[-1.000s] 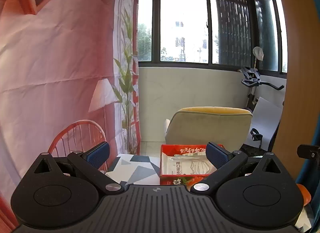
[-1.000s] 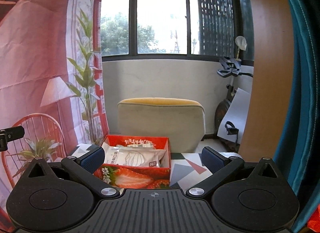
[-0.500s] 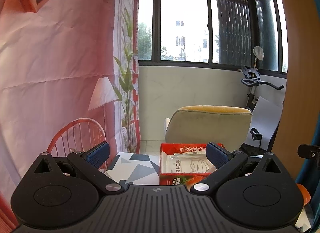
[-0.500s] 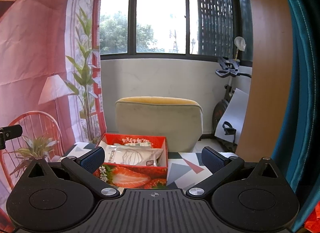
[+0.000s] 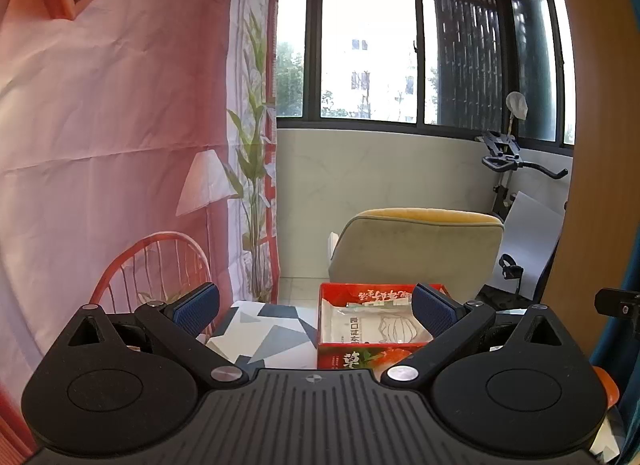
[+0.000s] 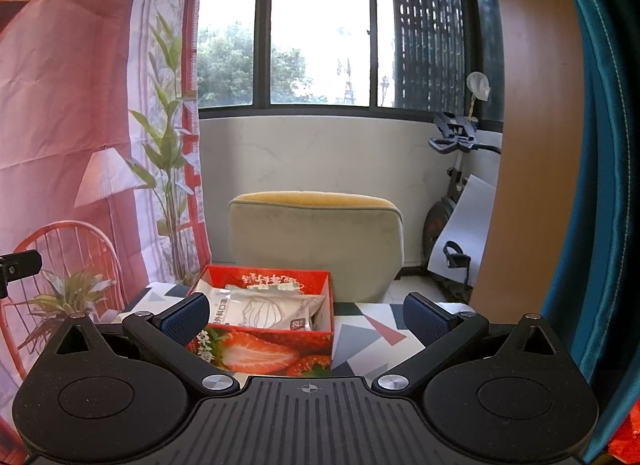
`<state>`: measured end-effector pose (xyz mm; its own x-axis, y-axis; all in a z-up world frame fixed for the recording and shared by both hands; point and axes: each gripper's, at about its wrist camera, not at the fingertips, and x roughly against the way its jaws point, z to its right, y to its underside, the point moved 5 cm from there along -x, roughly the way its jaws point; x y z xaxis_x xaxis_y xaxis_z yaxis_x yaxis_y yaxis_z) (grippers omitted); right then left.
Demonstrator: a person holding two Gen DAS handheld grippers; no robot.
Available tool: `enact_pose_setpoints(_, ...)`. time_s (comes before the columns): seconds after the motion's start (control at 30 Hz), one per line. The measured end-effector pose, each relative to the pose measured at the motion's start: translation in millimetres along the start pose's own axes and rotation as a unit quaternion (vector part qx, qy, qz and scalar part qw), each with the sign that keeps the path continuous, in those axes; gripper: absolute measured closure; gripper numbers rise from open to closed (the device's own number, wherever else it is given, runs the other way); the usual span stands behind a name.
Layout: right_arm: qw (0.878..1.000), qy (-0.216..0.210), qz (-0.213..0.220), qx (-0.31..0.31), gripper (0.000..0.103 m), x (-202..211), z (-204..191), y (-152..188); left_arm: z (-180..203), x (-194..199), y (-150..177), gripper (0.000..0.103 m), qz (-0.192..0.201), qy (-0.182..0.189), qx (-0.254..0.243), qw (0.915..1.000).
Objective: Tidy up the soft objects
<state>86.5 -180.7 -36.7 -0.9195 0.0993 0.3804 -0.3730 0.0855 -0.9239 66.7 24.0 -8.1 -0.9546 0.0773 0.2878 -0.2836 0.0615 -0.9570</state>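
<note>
Ahead of you the table with the grey, white and red geometric-patterned cloth (image 6: 372,339) carries the task's container, a red cardboard box printed with strawberries (image 6: 264,353), and behind it stands a beige chair with a yellow top edge (image 6: 316,241). Inside the box lie flat white plastic packets of face masks (image 6: 268,311), stacked loosely, the top one slanting toward the right wall. Your left gripper (image 5: 316,307) is spread wide and holds nothing; your right gripper (image 6: 306,315) is likewise wide open and empty, both hovering short of the box. You look to be between picks, or near the end, since no loose soft item shows on the cloth in either view. The next move calls for finding any remaining soft object outside these views, or tidying the slanted packet so it sits flat. Compared with a second ago, the box sits slightly lower and farther in both views, so you have drawn both grippers back and up a little; their opening is unchanged.
</note>
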Motion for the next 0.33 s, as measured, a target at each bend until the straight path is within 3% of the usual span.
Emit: enact_pose_setpoints(0.33, 1.0, 0.0, -0.001, 0.001, 0.0, -0.5, -0.3, 0.2, 0.3, 0.3, 0.5, 0.0, 0.003, 0.002, 0.0, 1.0)
